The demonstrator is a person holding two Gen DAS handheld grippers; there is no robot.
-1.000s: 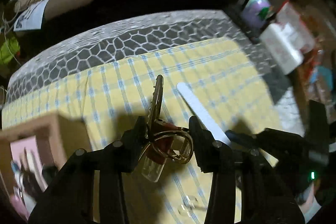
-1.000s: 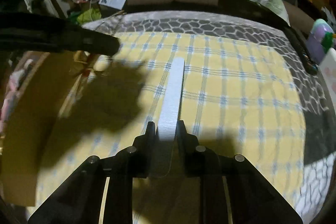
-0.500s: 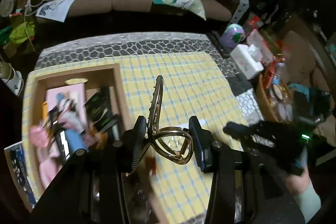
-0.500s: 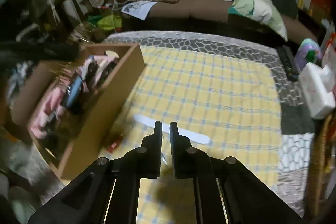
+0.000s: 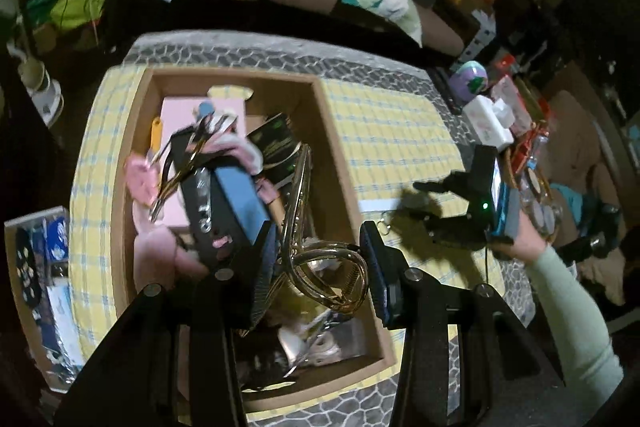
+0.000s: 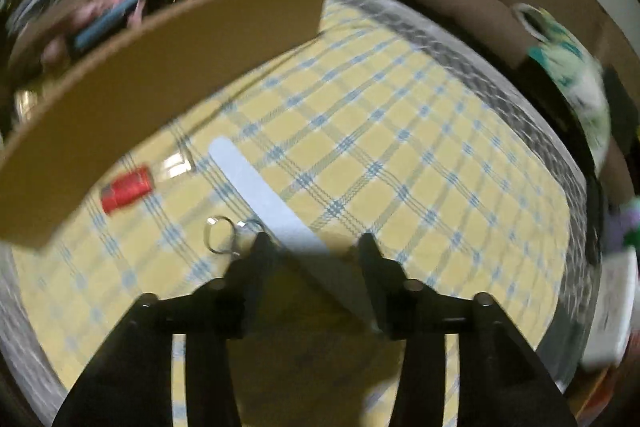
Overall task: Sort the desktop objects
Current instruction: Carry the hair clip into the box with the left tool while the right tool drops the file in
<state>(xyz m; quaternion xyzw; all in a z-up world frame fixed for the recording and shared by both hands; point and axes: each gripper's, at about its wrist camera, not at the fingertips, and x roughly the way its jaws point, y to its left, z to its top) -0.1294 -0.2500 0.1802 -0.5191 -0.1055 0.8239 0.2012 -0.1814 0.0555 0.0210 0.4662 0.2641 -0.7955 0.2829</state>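
The gold hair clip [image 5: 320, 263] sits pinched between the two pads of the left tool [image 5: 318, 263], its looped spring end between the pads and its long prong reaching away toward the far side. It hangs over the open brown box [image 5: 340, 163], above the near right part of the heap inside. That heap holds a blue case [image 5: 236, 203], a pink card [image 5: 176, 107], pink fluffy pieces [image 5: 140, 179] and a dark packet with green print [image 5: 276, 143].

The box stands on the yellow checked cloth [image 6: 400, 147] that covers the counter. To its right on the cloth lies the white nail file [image 6: 264, 195], slanting from far left to near right, and its near end passes between the fingers of the right tool [image 6: 312, 247]. That tool's jaws have just been opening and now stand spread; the blur makes it hard to be sure, but the pads seem not to press on the file. Just left of the file lies a small metal key ring [image 6: 220, 235], and farther left, near the box wall, a small red-capped bottle [image 6: 128, 189].

In the left view the right tool [image 5: 420, 201] is held by a hand [image 5: 516, 243] in a pale green sleeve [image 5: 568, 311].
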